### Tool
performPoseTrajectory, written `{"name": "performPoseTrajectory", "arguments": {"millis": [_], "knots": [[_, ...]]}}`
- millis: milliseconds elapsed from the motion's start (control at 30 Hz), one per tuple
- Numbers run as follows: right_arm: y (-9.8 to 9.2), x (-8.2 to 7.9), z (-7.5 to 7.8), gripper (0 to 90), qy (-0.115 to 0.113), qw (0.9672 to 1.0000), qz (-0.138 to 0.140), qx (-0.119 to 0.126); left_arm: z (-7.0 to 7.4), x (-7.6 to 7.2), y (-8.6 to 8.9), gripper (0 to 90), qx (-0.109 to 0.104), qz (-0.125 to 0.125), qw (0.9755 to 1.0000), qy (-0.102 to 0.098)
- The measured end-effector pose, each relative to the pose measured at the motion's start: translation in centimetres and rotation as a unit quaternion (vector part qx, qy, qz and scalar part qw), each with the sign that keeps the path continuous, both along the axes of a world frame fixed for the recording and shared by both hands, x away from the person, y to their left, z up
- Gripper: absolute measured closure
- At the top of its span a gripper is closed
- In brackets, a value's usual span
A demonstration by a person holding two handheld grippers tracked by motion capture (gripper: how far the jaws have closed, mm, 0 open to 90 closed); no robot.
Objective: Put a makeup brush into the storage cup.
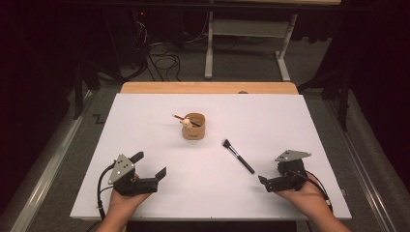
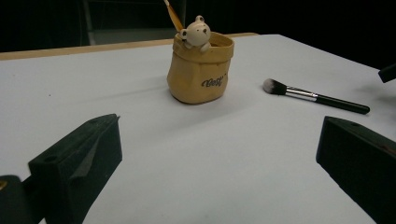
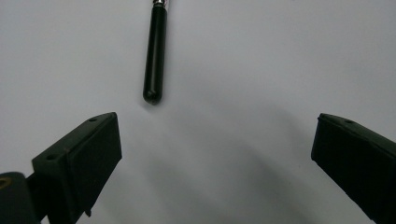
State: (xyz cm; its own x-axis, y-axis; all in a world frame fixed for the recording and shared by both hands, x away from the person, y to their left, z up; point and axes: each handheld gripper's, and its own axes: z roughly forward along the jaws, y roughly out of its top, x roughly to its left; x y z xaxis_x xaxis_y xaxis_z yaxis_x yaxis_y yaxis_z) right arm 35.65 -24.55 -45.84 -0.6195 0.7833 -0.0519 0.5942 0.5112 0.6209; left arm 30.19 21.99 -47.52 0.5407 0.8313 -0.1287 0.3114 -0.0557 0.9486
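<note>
A tan bag-shaped holder (image 1: 194,127) with a small bear figure on its rim stands mid-table, and a thin stick leans out of it to the left. In the left gripper view the holder (image 2: 201,70) stands ahead, the bear (image 2: 196,31) at its top. A black-handled makeup brush (image 1: 238,155) lies flat to the holder's right, bristles toward it. My left gripper (image 1: 149,164) rests open and empty near the front left. My right gripper (image 1: 271,170) is open and empty just beyond the brush's handle end (image 3: 155,51). In its own view each gripper, left (image 2: 217,154) and right (image 3: 215,154), has its jaws wide apart.
A white board (image 1: 145,121) covers the wooden table (image 1: 208,87). Beyond the far edge are a dark floor, cables (image 1: 162,60) and a white table frame (image 1: 246,34). The tip of the right gripper (image 2: 387,72) shows at the right edge of the left gripper view.
</note>
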Motion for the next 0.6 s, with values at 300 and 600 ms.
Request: {"name": "performPoseTrajectory", "arguments": {"millis": [300, 600], "knots": [[0.3, 0.1, 0.4, 4.2, 0.054, 0.9983, -0.006, -0.022, -0.1, 0.0, -0.1, 1.2, -0.005, -0.005, 1.0, 0.002], [0.7, 0.6, 1.2, 6.8, 0.107, 0.9924, 0.001, -0.061, -0.1, 0.0, 0.0, 1.6, -0.009, -0.01, 0.9999, 0.003]]}}
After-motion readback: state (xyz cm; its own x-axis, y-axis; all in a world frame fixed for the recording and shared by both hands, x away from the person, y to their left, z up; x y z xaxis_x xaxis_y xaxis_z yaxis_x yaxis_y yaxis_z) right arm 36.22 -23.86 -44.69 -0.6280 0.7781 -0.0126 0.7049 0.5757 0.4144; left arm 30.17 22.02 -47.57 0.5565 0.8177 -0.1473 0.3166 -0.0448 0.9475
